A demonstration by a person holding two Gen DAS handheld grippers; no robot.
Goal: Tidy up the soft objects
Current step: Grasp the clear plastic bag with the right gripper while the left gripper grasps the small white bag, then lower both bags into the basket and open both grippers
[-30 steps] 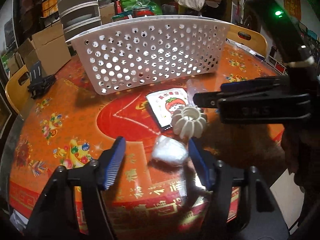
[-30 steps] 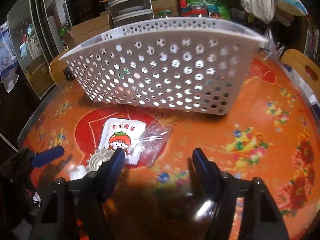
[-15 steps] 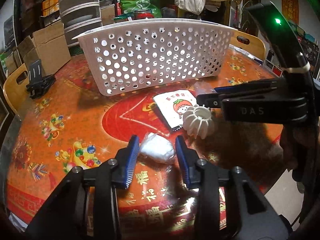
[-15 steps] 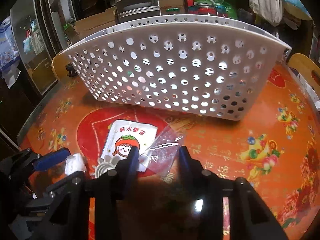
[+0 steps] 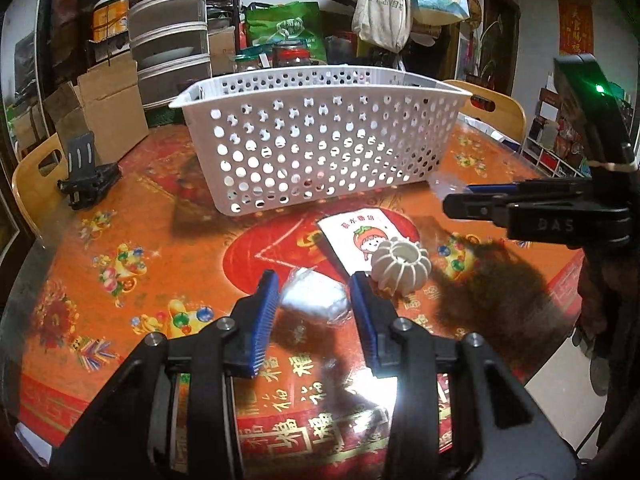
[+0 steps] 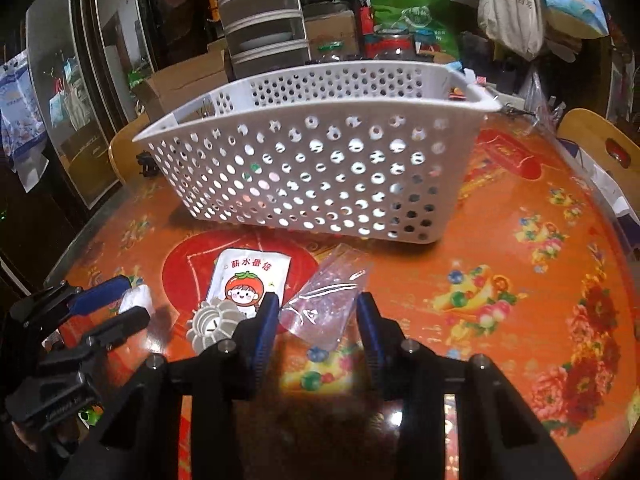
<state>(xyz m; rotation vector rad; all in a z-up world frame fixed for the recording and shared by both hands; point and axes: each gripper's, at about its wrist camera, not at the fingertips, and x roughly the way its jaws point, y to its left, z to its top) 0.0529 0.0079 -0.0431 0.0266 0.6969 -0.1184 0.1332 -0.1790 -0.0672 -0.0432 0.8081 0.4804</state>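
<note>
Left tongs (image 5: 314,304) sit narrow around the white wrapped wad (image 5: 313,299); right tongs (image 6: 316,312) sit narrow around the clear bag (image 6: 326,300). Either slick wrapper may slip out when squeezed.

A white perforated basket (image 6: 304,176) is blocking the far side of the table (image 6: 520,280), while bare orange cloth is lying open to its right.

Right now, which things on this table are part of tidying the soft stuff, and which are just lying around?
Job:
white wrapped bundle
clear plastic bag
tomato packet
ribbed white piece
white basket

Lying about:
black clip
cardboard box
</note>
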